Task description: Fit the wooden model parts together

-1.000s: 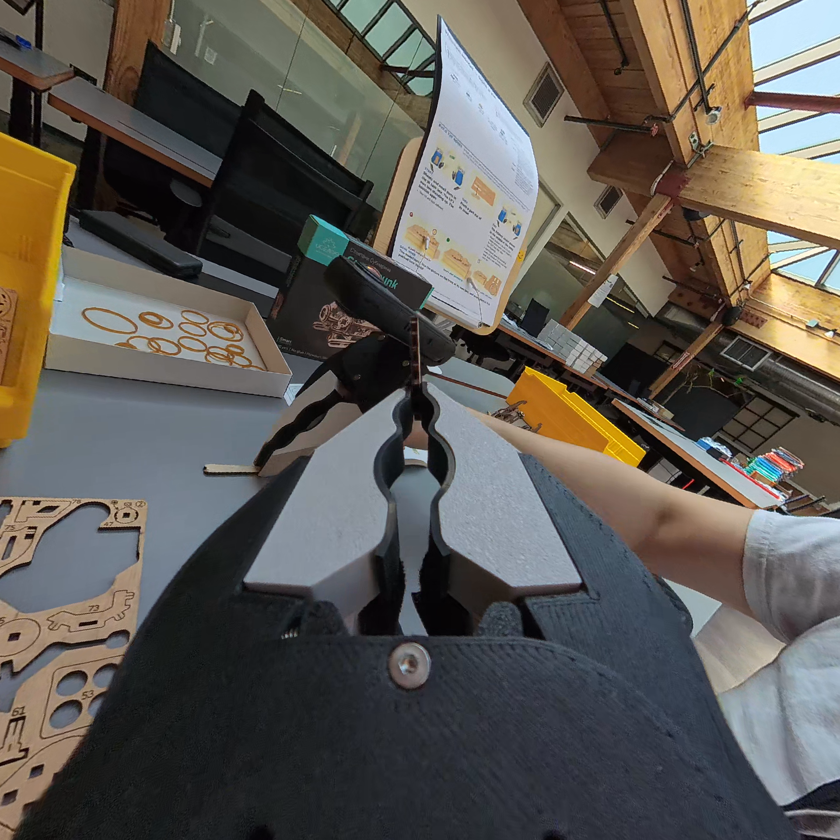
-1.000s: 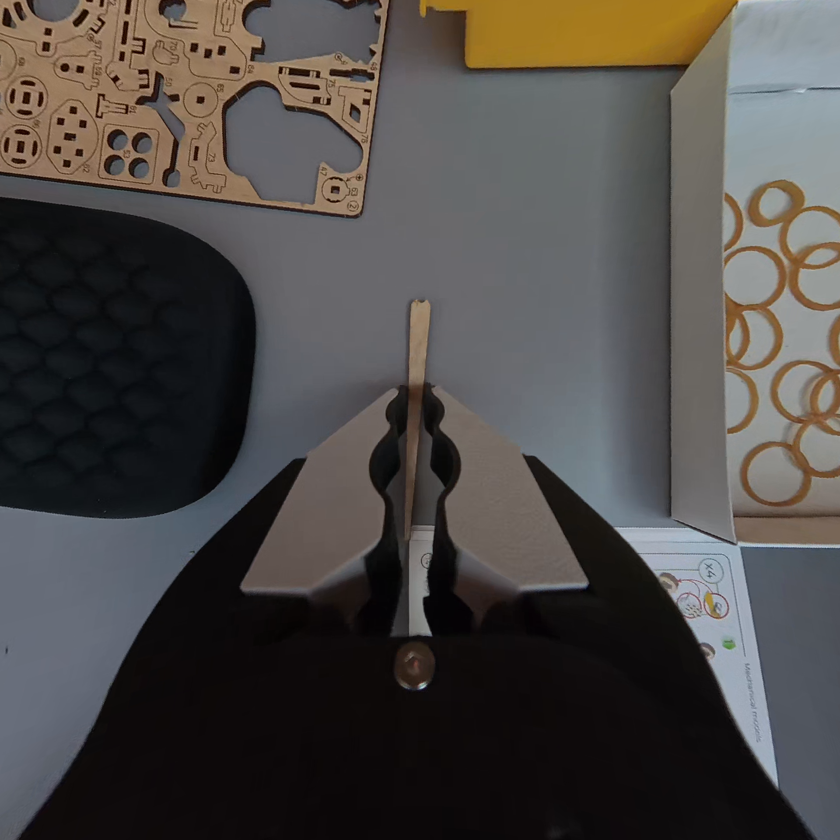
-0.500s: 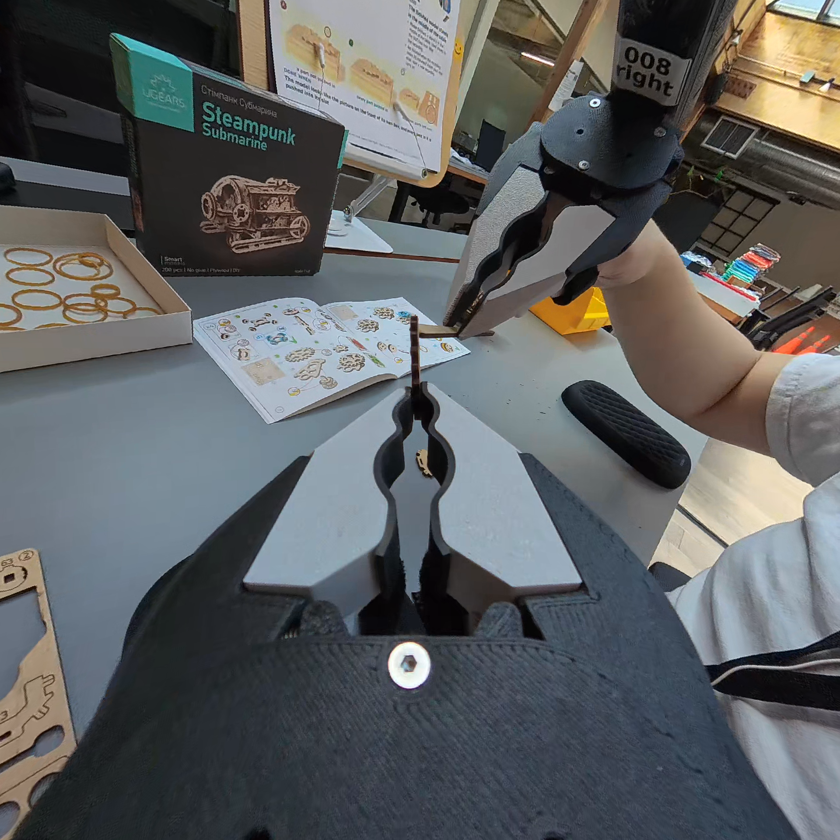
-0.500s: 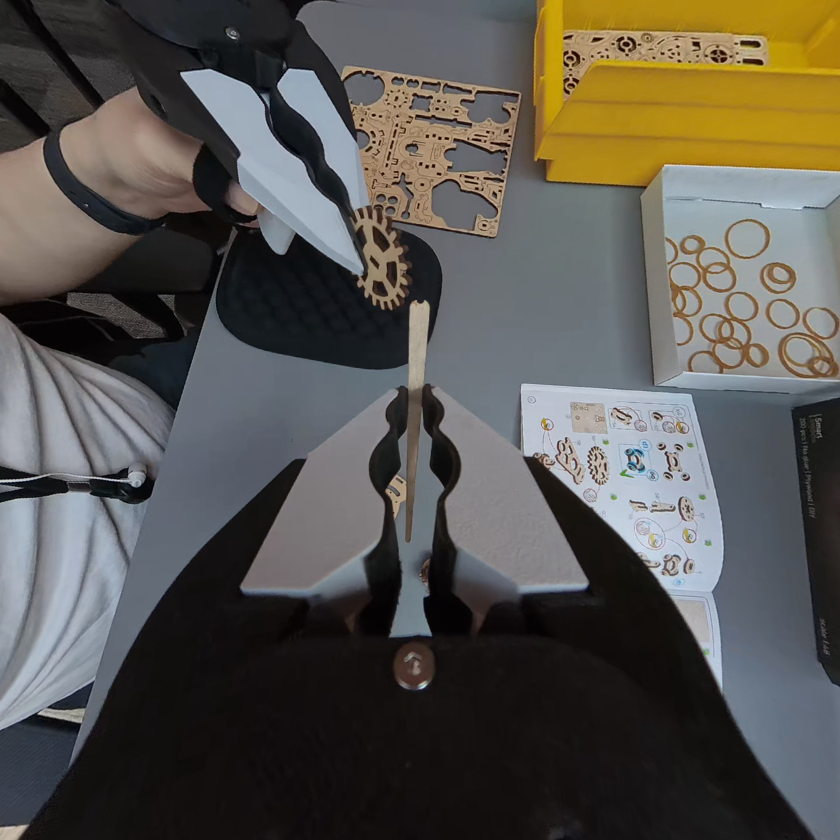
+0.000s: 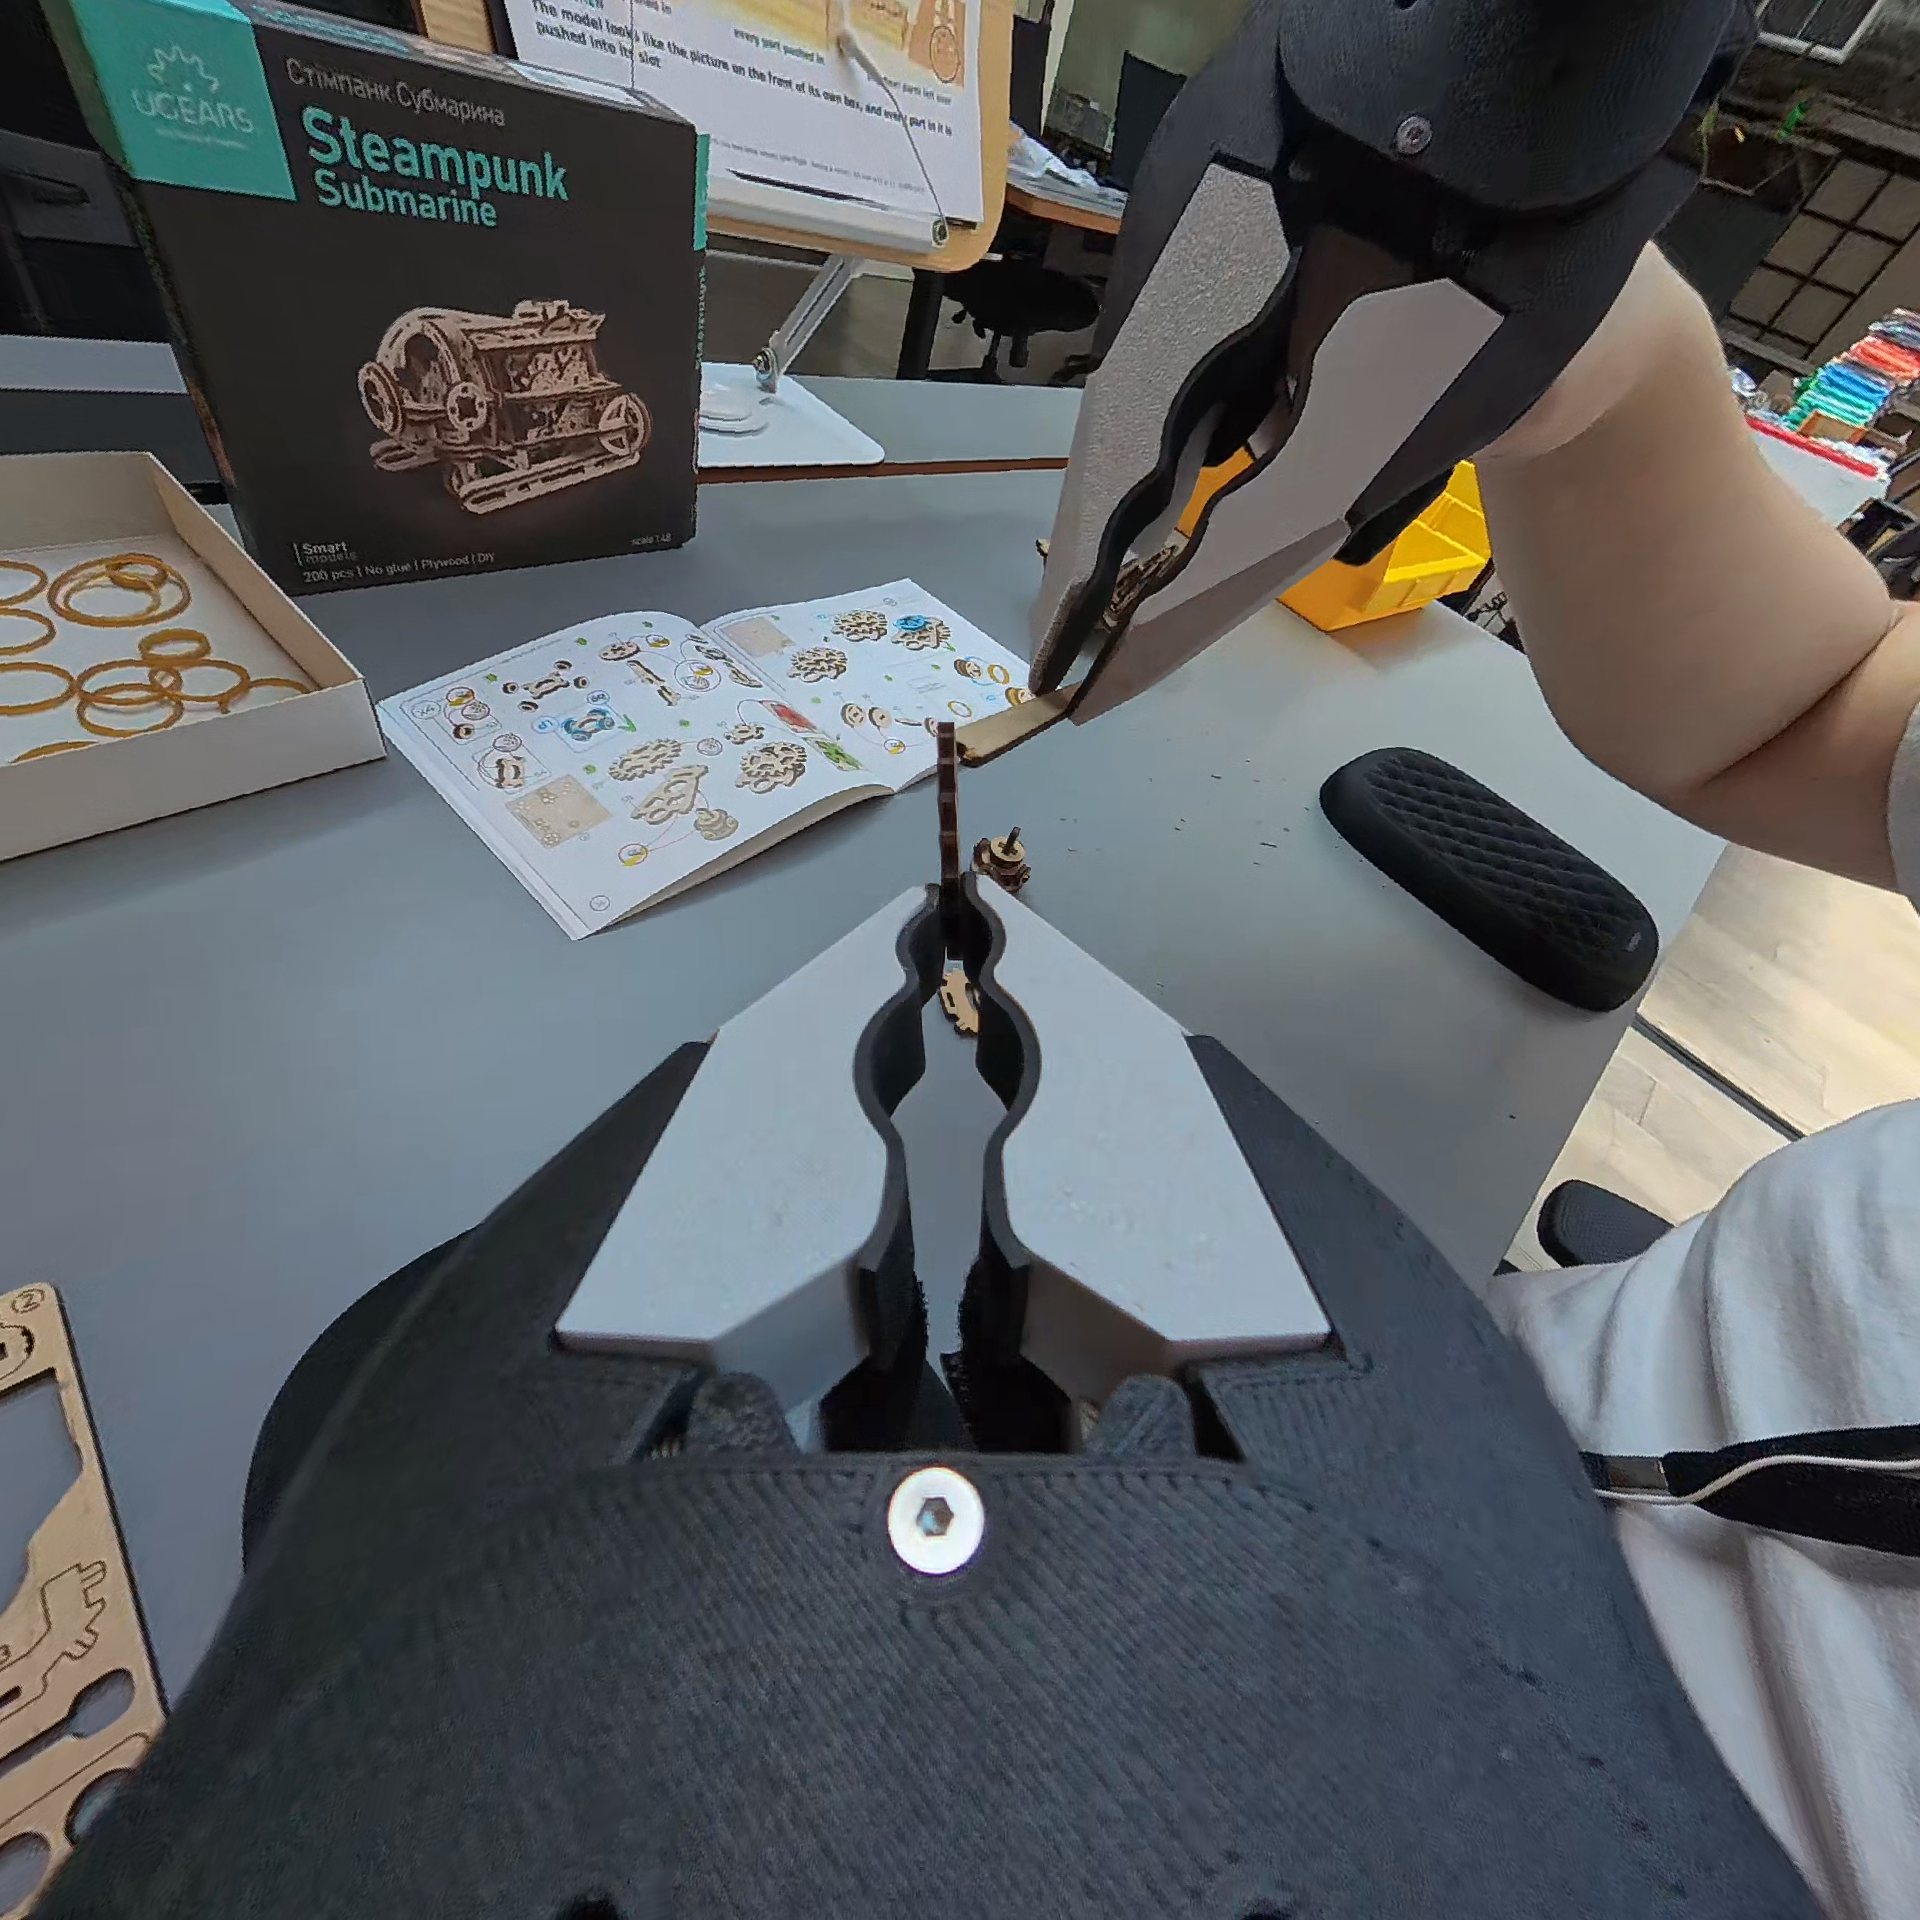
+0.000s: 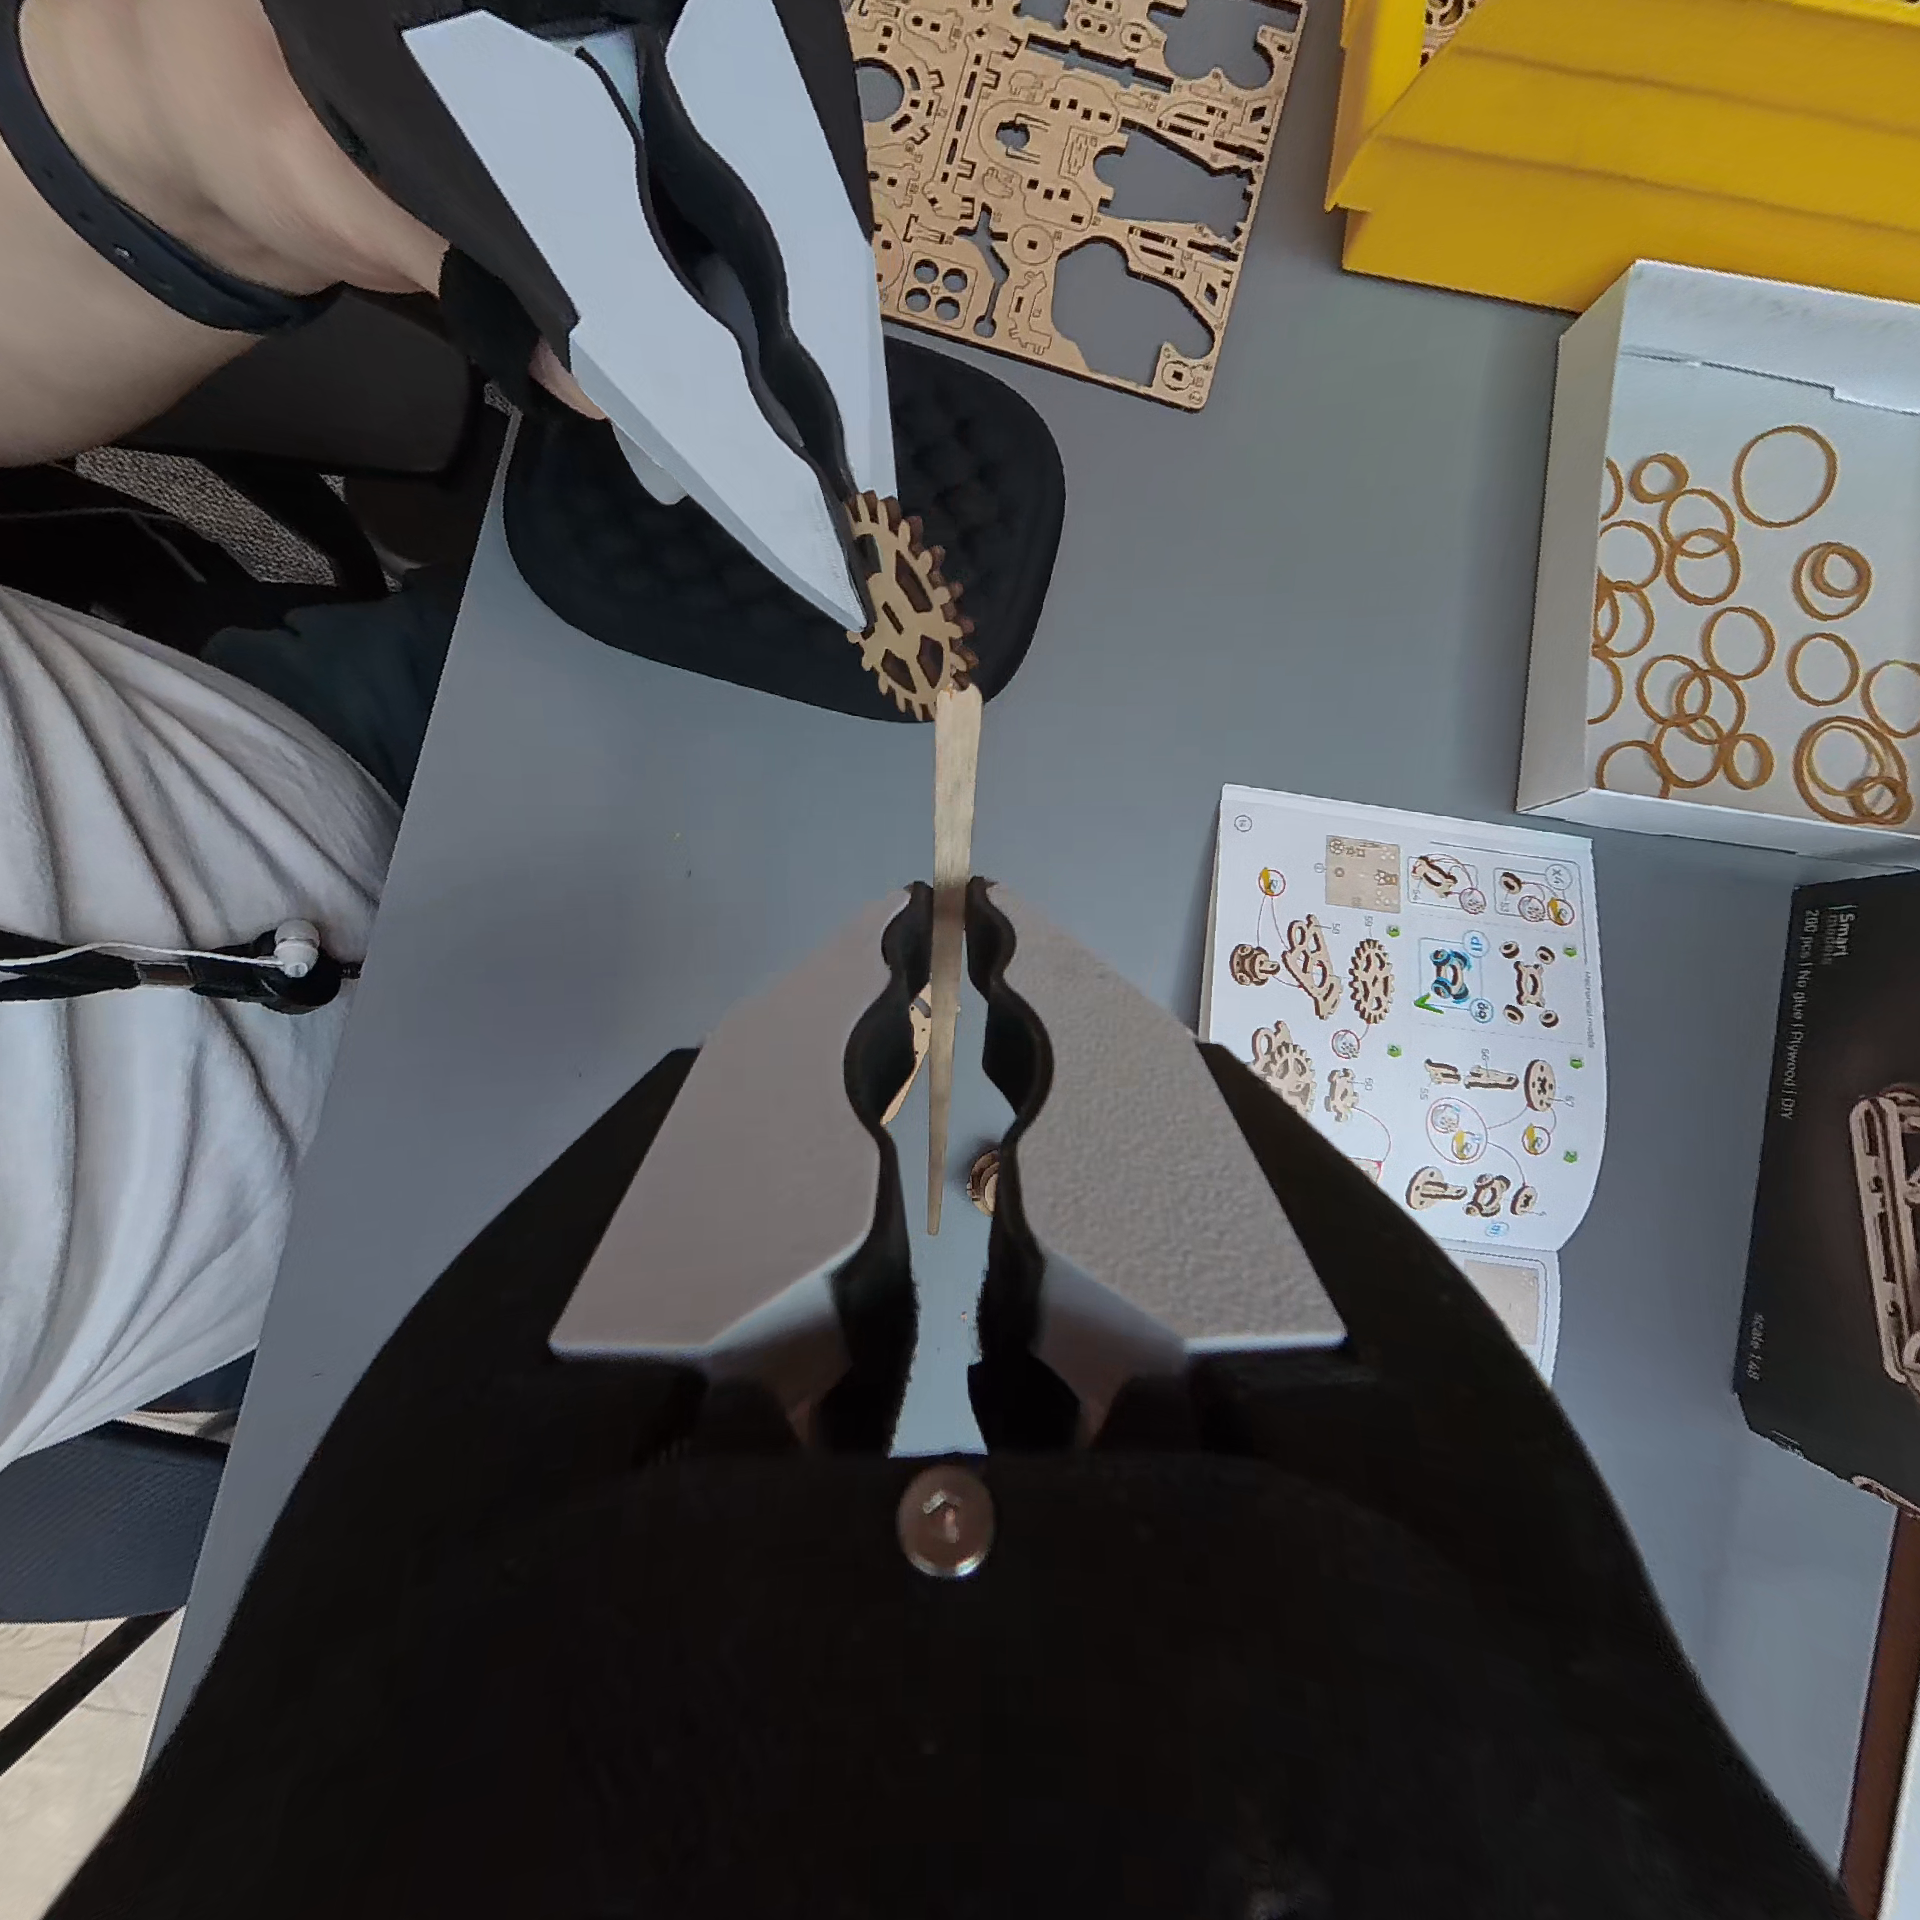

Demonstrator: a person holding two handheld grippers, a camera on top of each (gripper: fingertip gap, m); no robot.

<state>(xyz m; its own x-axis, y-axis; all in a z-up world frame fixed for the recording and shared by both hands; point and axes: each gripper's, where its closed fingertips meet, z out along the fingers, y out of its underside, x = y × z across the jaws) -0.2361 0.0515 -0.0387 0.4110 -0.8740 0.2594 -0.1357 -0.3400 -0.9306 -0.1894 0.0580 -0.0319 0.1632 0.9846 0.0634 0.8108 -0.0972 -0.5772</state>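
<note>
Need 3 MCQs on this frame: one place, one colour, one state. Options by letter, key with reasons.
1. Where does the wooden gear sit?
A. in the left gripper
B. on the booklet
C. in the yellow bin

2. What colour is the bin behind the white tray of rubber bands?
A. red
B. yellow
C. green

3. How is the right gripper?
A. open and empty
B. shut on the wooden stick
C. out of view

Key: 1 A, the gear's edge is pinched at the gripper's tips above the table. 2 B, plainly yellow in the right wrist view. 3 B, the stick runs between the closed tips, pointing at the gear.
</note>
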